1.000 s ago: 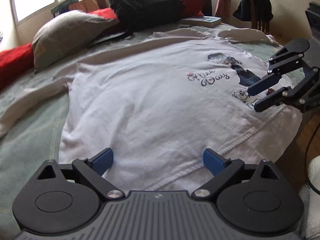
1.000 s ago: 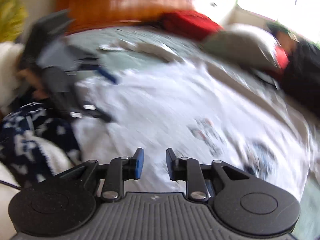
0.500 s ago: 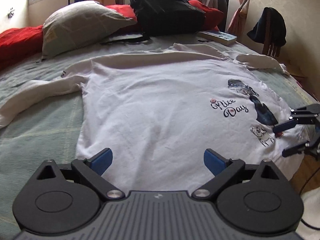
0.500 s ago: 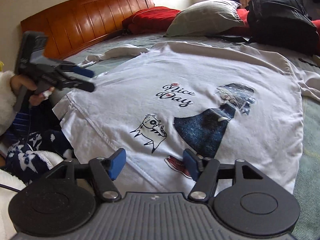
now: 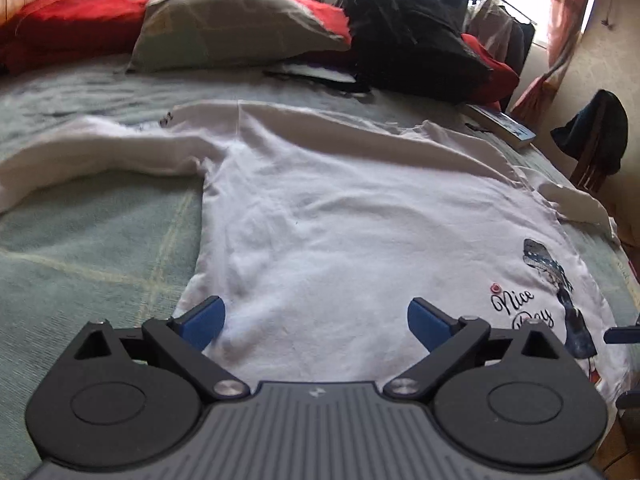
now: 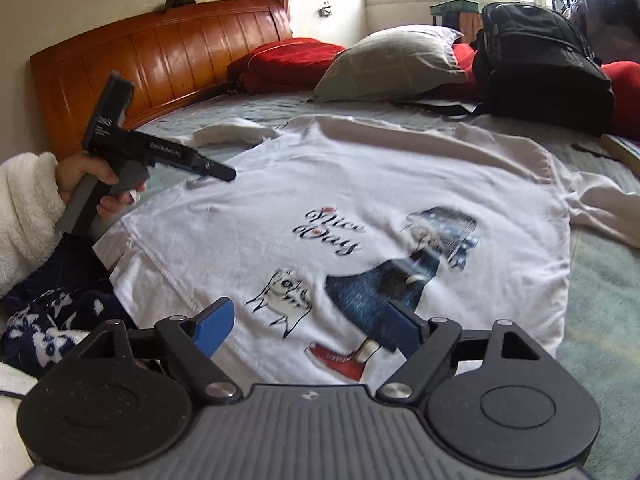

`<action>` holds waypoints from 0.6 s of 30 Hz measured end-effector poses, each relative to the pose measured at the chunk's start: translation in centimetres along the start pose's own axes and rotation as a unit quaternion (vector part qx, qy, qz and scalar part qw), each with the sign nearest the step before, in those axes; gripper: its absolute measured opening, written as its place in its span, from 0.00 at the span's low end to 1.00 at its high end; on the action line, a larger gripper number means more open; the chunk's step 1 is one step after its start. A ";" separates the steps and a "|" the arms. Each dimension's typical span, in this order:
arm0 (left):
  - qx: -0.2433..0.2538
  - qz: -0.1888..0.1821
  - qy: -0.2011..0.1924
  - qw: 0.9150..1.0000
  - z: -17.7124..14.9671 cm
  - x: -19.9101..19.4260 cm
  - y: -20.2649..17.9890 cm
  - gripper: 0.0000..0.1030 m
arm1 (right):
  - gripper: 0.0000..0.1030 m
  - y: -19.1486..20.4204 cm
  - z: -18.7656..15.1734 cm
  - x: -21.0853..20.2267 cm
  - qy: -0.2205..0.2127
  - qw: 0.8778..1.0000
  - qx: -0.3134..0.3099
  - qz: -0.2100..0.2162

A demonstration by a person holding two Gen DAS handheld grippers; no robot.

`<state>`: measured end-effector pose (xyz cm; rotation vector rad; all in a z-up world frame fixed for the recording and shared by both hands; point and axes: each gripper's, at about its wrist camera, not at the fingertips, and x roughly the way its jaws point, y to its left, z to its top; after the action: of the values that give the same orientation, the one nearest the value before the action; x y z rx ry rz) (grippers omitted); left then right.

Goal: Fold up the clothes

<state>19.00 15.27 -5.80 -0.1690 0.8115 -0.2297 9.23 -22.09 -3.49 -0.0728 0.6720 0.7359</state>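
A white long-sleeved shirt (image 5: 360, 224) with a "Nice Day" print lies spread flat, front up, on the green bedspread; it also shows in the right wrist view (image 6: 400, 184). My left gripper (image 5: 316, 320) is open and empty, just above the shirt's hem near its left side. It appears in the right wrist view (image 6: 216, 170) held over the hem's left corner. My right gripper (image 6: 306, 326) is open and empty, low over the hem by the red shoe print. Its fingertips (image 5: 620, 335) barely show at the right edge of the left wrist view.
A grey pillow (image 5: 236, 20), red cushions (image 5: 68, 20) and a black backpack (image 5: 412, 40) sit at the far side of the bed (image 5: 80, 248). A book (image 5: 504, 124) lies by the backpack. A wooden headboard (image 6: 160, 64) stands at left. A chair (image 5: 596, 140) stands beside the bed.
My right gripper has opened wide and steadied low over the hem. My left gripper has swung left along the hem, staying open. The shirt has not moved.
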 end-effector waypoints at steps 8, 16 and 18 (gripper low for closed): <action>-0.019 0.003 -0.031 0.999 3.9 0.9 0.5 0.94 | 0.83 -2.0 1.2 0.8 -0.002 1.000 0.016 -0.018; -0.033 -0.010 -0.005 0.999 5.8 5.9 1.4 0.95 | 0.85 -4.1 2.9 1.5 -0.017 0.999 0.039 -0.022; -0.035 0.001 -0.008 0.999 7.0 6.3 1.6 0.95 | 0.85 -4.4 2.9 1.7 -0.015 0.999 0.044 -0.023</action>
<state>28.51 15.53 -5.83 -0.2363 0.8038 -0.1977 14.57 -23.56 -2.94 0.0042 0.6708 0.6612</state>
